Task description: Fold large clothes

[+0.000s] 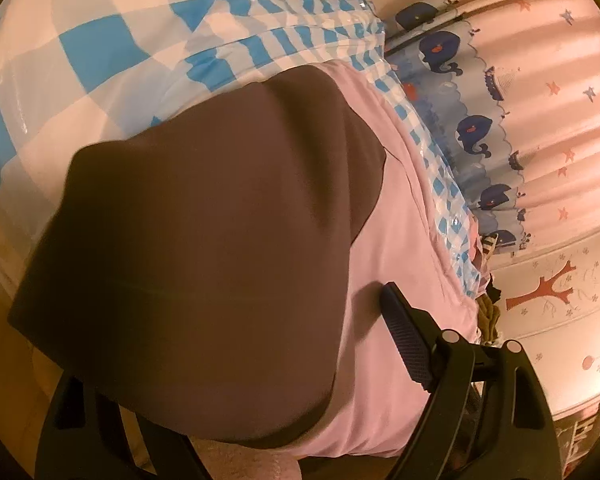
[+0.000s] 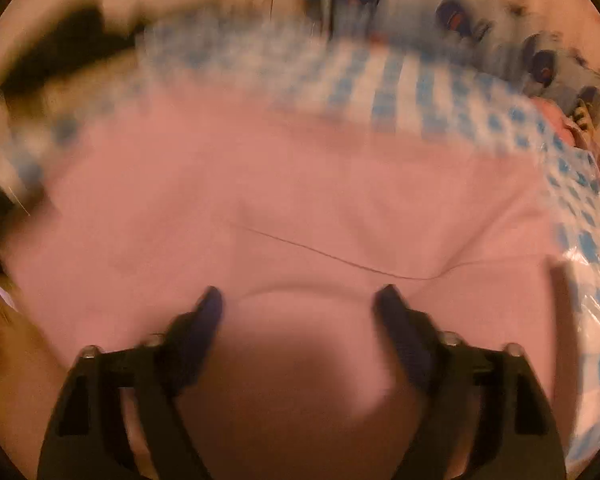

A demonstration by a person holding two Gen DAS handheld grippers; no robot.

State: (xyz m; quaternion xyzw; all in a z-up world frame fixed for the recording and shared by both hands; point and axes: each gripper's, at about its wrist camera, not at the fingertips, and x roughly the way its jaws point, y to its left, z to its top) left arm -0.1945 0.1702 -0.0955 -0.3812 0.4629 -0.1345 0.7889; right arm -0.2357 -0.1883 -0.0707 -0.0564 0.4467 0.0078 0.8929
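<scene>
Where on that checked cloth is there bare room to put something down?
The widest free patch is the blue-and-white checked cloth beyond the brown fabric, toward its far left. A narrow checked strip runs between the pink garment and the whale-print curtain. The near side is crowded: the garment covers it.

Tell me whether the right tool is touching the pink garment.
Cannot tell. The right wrist view shows the right tool open over the pink garment, but motion blur hides any contact or gap at the fingertips.

L tool [image 1: 236,360] jaws wide, angled down, R tool [image 2: 298,300] jaws apart, nothing gripped
</scene>
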